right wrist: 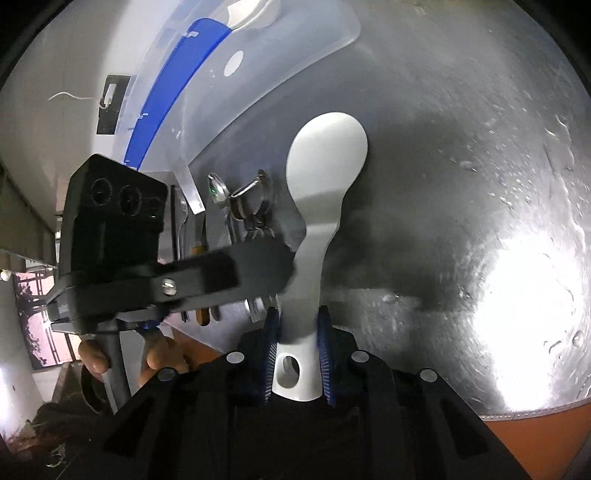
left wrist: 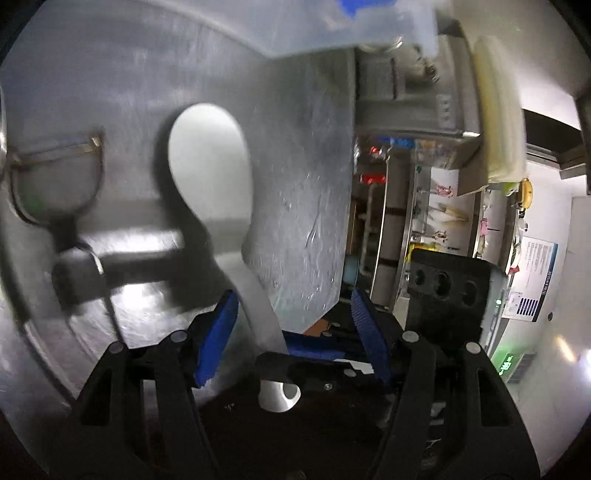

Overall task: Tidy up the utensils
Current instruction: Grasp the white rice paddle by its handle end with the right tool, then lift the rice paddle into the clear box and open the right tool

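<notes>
A white rice paddle [right wrist: 325,155] is held by its handle in my right gripper [right wrist: 297,325], whose blue pads are shut on it, above a shiny metal tray [right wrist: 480,184]. In the left wrist view the same paddle [left wrist: 208,158] runs between the fingers of my left gripper [left wrist: 291,314], which is open around the handle with space on both sides. The right gripper's blue pads [left wrist: 314,347] show low in that view, gripping the handle end. Several metal utensils [right wrist: 243,199], among them a peeler [left wrist: 55,177], lie on the tray to the left.
A clear plastic bin with a blue stripe [right wrist: 173,92] stands at the tray's far side and shows in the left wrist view [left wrist: 351,29] too. The left gripper's black body [right wrist: 114,236] reaches in from the left. Shelving and kitchen clutter [left wrist: 424,184] lie past the tray edge.
</notes>
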`<move>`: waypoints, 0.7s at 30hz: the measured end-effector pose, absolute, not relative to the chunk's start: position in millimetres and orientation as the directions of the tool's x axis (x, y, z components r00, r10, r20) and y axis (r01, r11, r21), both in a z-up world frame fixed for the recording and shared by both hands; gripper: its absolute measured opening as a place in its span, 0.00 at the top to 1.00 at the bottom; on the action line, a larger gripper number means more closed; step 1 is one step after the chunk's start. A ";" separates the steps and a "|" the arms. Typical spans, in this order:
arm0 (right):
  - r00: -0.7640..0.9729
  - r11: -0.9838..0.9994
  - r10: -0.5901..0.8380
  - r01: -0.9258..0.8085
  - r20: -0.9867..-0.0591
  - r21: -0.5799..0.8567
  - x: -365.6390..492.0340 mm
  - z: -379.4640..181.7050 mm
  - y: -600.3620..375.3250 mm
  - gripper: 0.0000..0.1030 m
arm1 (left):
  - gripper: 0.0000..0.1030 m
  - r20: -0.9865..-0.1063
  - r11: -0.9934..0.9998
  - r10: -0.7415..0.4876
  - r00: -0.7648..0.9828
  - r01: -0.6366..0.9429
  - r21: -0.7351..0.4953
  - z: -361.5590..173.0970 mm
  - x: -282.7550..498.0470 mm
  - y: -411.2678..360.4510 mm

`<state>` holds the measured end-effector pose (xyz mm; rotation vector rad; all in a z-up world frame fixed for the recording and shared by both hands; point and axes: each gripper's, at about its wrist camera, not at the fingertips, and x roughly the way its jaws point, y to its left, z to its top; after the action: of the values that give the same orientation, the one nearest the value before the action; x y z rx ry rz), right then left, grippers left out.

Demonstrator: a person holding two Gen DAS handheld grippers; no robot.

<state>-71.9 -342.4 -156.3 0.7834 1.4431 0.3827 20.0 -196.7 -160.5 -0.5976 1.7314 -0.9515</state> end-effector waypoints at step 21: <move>0.258 0.792 0.588 0.008 -0.767 0.610 -91.1 -54.6 -357.5 0.89 | 0.82 -0.527 0.443 -0.812 -0.251 0.322 -0.837 -79.1 10.3 -209.1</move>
<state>-91.1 -357.5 -54.6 0.5635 1.2624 0.4221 10.3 -209.1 -79.1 -0.4609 1.4529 -1.1441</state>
